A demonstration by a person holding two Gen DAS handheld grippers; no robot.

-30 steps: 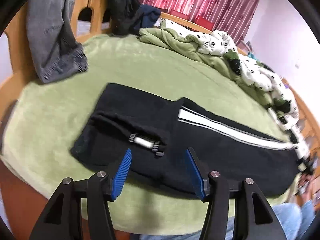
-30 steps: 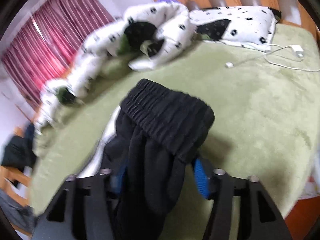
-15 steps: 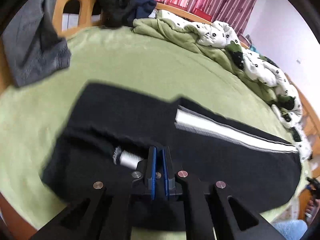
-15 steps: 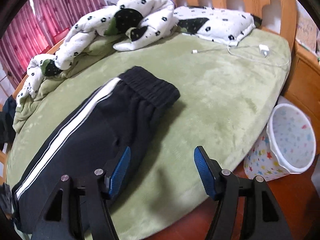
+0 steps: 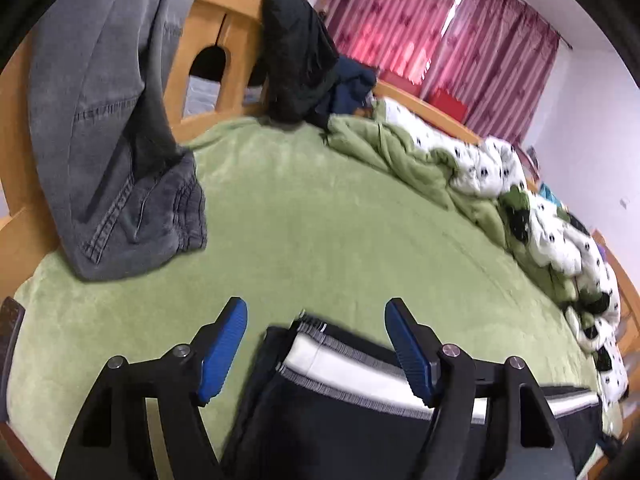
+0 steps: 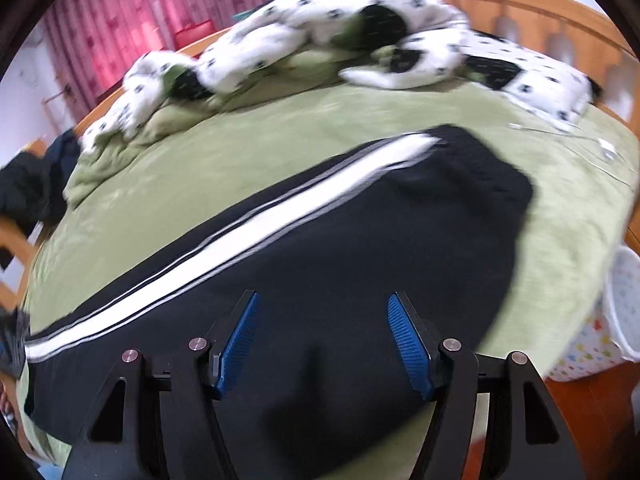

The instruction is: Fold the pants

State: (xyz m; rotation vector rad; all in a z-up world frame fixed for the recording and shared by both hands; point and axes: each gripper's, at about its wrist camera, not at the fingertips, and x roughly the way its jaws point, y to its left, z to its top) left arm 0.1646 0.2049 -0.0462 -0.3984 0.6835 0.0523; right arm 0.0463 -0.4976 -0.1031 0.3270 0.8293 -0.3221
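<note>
Black pants (image 6: 340,264) with a white side stripe lie flat on the green bed cover, waistband at the right end. In the left wrist view the folded cuff end of the pants (image 5: 320,400) lies between and below my fingers. My left gripper (image 5: 316,344) is open over that end, gripping nothing. My right gripper (image 6: 324,340) is open above the middle of the pants, empty.
Grey jeans (image 5: 108,128) hang over the wooden footboard (image 5: 208,32) at left. A dark garment (image 5: 300,64) drapes the rail. A crumpled white-and-green spotted duvet (image 6: 320,28) runs along the far side. A white cable and charger (image 6: 600,152) lie right. A patterned bin (image 6: 616,320) stands beside the bed.
My left gripper, shut half a second ago, has opened and now points at the far bed. My right gripper let go of the waistband earlier and has swung left over the pants.
</note>
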